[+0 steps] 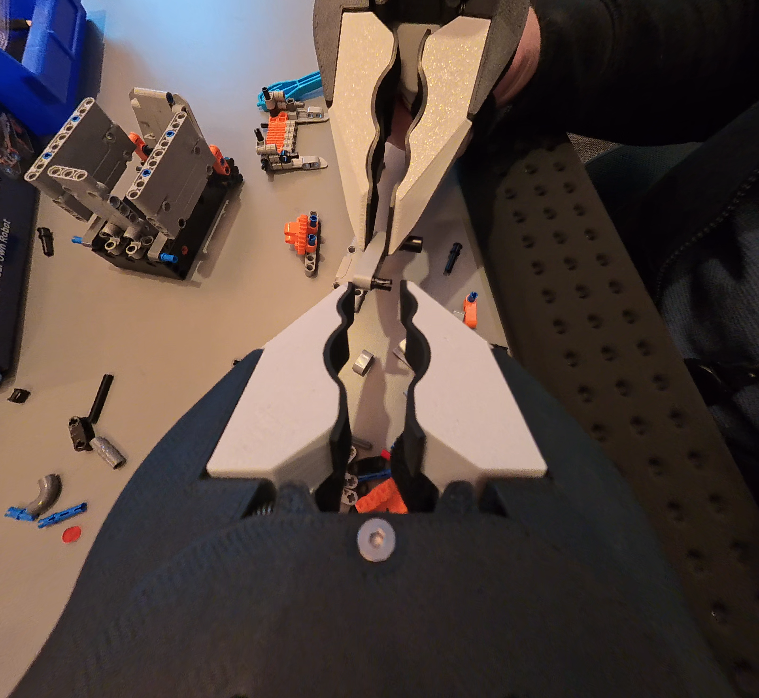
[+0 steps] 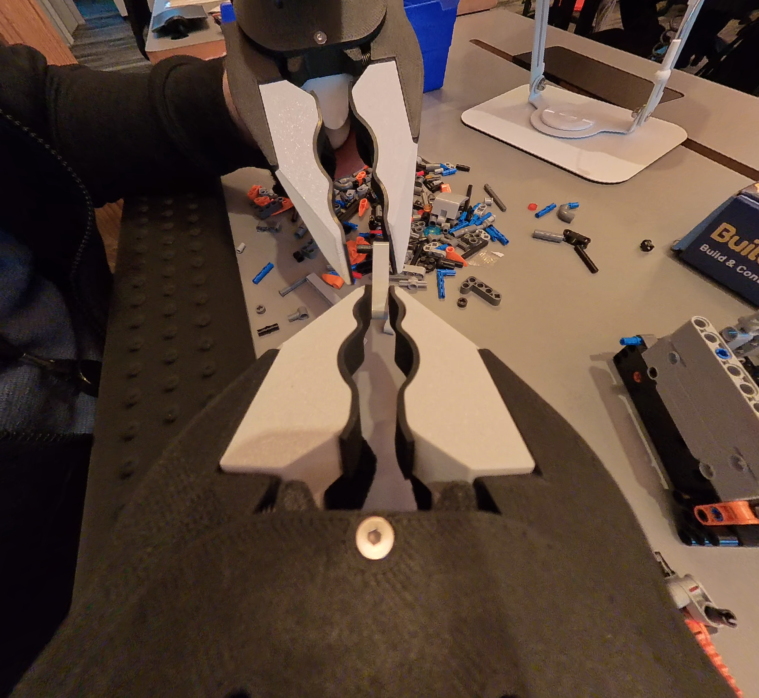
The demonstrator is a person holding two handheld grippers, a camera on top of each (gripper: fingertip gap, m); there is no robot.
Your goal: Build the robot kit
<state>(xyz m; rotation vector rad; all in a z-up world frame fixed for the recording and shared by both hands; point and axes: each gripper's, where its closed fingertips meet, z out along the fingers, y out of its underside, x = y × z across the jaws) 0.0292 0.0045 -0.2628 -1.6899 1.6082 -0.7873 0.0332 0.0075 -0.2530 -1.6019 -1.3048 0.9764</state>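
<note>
Mid-frame over the desk (image 2: 534, 308), right gripper (image 2: 380, 300) pinches a grey piece (image 2: 380, 280); left gripper's (image 1: 376, 288) jaws are spread around its black pin (image 1: 380, 282), half-built model (image 1: 135, 185) upper left.

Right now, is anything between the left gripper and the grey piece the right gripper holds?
Nothing visible. The open left gripper has its tips either side of the grey piece and its black pin, which the right gripper clamps.

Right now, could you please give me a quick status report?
Right gripper shut on grey beam. Left gripper open, tips flanking its black pin. Loose parts pile on table beneath.
</note>
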